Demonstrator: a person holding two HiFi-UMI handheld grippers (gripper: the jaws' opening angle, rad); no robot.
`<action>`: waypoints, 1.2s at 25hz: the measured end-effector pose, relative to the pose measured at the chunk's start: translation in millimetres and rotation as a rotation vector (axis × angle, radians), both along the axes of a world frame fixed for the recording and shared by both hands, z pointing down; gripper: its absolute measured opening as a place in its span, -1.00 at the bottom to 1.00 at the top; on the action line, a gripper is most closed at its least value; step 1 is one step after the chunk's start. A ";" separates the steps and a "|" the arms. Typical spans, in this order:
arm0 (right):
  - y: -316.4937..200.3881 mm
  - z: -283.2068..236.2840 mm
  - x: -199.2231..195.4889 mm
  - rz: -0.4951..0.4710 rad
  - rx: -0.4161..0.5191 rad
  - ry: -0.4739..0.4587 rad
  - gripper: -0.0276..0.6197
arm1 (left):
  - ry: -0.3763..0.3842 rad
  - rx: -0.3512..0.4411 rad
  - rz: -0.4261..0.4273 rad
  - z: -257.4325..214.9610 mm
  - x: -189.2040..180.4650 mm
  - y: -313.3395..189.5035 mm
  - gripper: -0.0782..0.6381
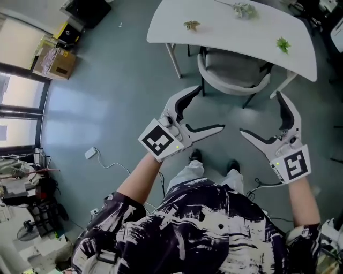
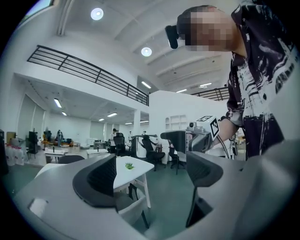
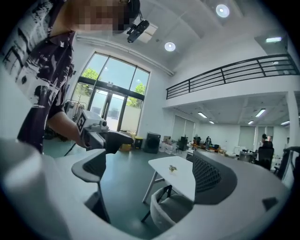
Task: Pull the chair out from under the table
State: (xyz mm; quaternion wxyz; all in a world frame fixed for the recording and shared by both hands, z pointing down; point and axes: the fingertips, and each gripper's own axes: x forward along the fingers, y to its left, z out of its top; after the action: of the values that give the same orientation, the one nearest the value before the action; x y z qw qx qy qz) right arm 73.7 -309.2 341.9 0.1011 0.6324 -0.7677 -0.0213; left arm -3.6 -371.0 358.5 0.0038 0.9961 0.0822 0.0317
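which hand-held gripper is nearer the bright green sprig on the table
Right. The right hand-held gripper is straight in front of the green sprig; the left hand-held gripper is across the chair from it.

Bright, even light; ceiling lamps [image 3: 222, 10] glare above the right gripper [image 3: 150, 171]; windows [image 3: 112, 101] glow beyond it; edges bend; near jaws soft.

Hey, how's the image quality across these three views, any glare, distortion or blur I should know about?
Head view: sharp, with window light washing out the floor at left. Left gripper view: strong fisheye bends the balcony railing; corners go dark and the ceiling lights flare. Right gripper view: same fisheye, the windows are bright, and the chair looks slightly soft.
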 end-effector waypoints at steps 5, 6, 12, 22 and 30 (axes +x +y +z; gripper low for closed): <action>-6.7 23.8 12.6 0.086 -0.055 0.012 0.78 | -0.051 0.046 0.091 23.4 9.4 -33.3 0.51; -5.4 29.9 15.8 0.089 -0.065 0.016 0.78 | -0.056 0.056 0.099 27.6 13.0 -36.9 0.51; -3.8 77.7 50.5 0.056 -0.146 0.080 0.78 | -0.117 0.120 0.148 62.5 45.5 -45.7 0.51; -48.4 240.5 145.5 -0.057 -0.437 0.359 0.78 | -0.340 0.303 0.226 192.6 110.1 -103.5 0.51; -76.0 373.7 177.7 -0.230 -0.662 0.604 0.77 | -0.564 0.492 0.339 324.1 139.2 -149.8 0.50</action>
State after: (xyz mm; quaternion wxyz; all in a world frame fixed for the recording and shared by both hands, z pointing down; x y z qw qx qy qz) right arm 251.4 -385.2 715.6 0.5136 0.4425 -0.7345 0.0307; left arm 135.6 -520.9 682.6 -0.2176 0.8919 0.2311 0.3222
